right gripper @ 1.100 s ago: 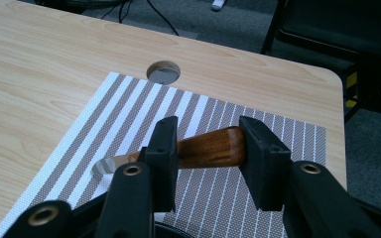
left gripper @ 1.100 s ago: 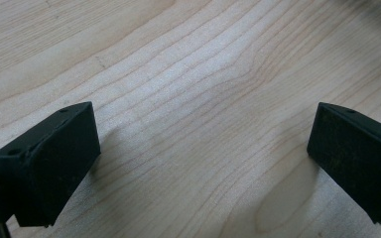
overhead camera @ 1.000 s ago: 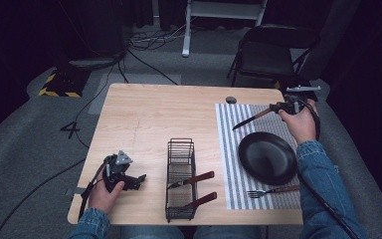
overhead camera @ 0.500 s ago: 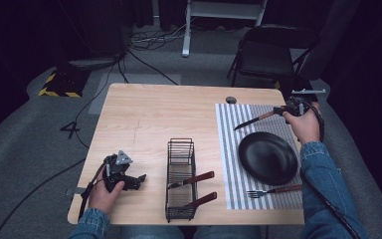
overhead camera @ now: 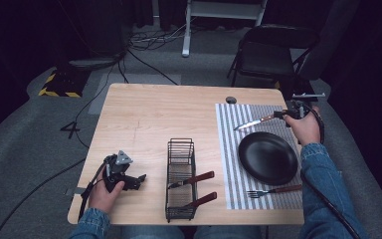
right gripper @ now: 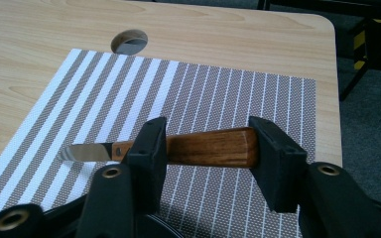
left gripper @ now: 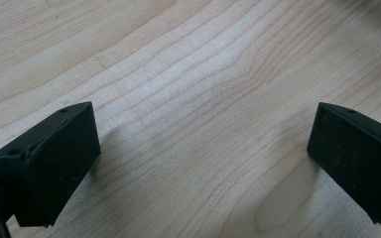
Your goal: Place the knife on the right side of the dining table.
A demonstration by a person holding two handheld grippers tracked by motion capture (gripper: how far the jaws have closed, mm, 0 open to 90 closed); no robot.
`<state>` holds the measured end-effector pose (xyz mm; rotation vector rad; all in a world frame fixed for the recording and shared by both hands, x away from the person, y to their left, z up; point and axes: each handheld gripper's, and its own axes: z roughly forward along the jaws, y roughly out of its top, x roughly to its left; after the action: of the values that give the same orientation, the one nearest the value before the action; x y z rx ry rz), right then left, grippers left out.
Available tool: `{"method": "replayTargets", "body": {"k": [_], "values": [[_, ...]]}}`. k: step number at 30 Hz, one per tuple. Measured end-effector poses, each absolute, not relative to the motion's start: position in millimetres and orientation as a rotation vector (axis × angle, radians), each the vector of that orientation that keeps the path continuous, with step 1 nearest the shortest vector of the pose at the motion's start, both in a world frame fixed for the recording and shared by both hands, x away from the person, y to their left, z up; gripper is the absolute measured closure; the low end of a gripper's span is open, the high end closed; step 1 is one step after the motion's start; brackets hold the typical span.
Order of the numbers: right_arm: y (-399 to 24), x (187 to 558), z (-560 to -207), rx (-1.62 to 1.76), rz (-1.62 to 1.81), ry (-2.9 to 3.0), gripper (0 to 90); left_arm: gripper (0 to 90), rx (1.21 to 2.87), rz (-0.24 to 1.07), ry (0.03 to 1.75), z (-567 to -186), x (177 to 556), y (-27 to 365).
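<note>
A knife with a wooden handle (overhead camera: 256, 121) lies on the striped placemat (overhead camera: 227, 149), just beyond the black plate (overhead camera: 267, 158), blade pointing left. My right gripper (overhead camera: 284, 114) is at its handle end. In the right gripper view the handle (right gripper: 208, 148) lies crosswise between the jaws of my right gripper (right gripper: 208, 128). Those jaws have just been opening and stand wide, no longer squeezing it. My left gripper (overhead camera: 138, 178) rests near the table's front left corner. Its jaws are open over bare wood (left gripper: 203, 144).
A wire rack (overhead camera: 180, 149) at the front middle holds two wooden-handled utensils. A fork (overhead camera: 273, 190) lies on the mat in front of the plate. A cable hole (overhead camera: 231, 100) sits at the mat's far corner. A folding chair (overhead camera: 271, 55) stands beyond the table.
The right hand has come down and a little nearer with the knife, which now lies low on the mat. The left hand has stayed put.
</note>
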<state>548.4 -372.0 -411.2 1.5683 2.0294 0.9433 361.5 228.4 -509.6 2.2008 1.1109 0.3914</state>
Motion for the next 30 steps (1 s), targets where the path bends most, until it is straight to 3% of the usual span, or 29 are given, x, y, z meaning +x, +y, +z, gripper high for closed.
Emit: {"method": "replayTargets", "body": {"k": [30], "values": [[-380.3, 552.8, -438.1, 1.652, 0.920, 2.003, 41.7, 0.2, 2.201, 0.392, 1.111, -509.6, 361.5, 228.4]]}}
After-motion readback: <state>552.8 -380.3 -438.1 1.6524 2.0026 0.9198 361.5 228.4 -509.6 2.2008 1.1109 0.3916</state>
